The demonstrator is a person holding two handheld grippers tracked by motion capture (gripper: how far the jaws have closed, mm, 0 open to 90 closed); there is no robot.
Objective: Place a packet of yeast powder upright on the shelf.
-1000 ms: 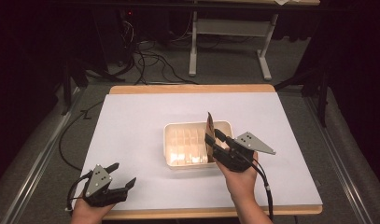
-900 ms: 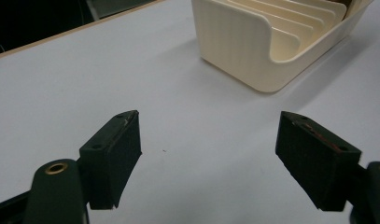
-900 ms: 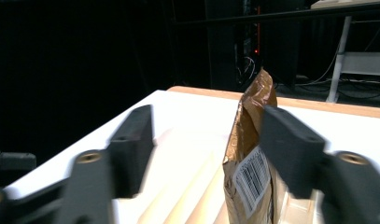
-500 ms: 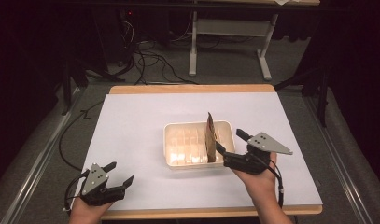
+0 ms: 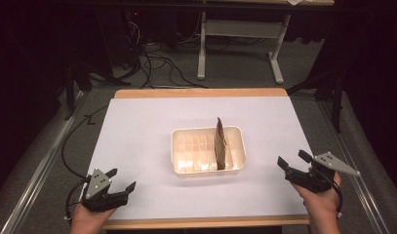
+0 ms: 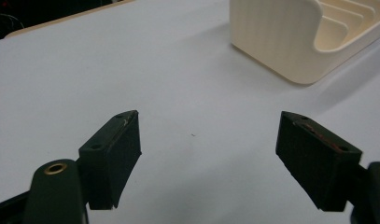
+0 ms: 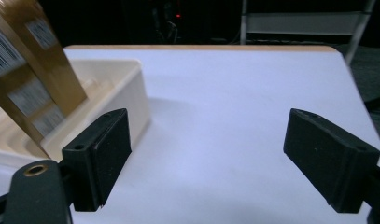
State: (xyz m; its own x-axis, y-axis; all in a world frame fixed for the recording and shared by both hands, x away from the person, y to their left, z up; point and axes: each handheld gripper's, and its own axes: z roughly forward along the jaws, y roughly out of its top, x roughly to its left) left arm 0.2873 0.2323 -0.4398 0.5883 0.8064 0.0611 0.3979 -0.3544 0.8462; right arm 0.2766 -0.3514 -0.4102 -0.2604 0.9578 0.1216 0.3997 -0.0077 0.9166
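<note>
Cream plastic marks the slotted rack (image 5: 208,151), mid-table. Off its near-left corner the left gripper (image 5: 119,181) is held low, jaws spread, nothing between them. Inside the rack, toward its right end, a brown card (image 5: 220,145) is stood on edge, propped by the dividers. Right of the rack, the right gripper (image 5: 292,161) is parked apart, jaws just opened wide and empty.

Dark room — grey floor (image 5: 235,68), tangled cables (image 5: 157,63), a white table frame (image 5: 235,44) behind.
</note>
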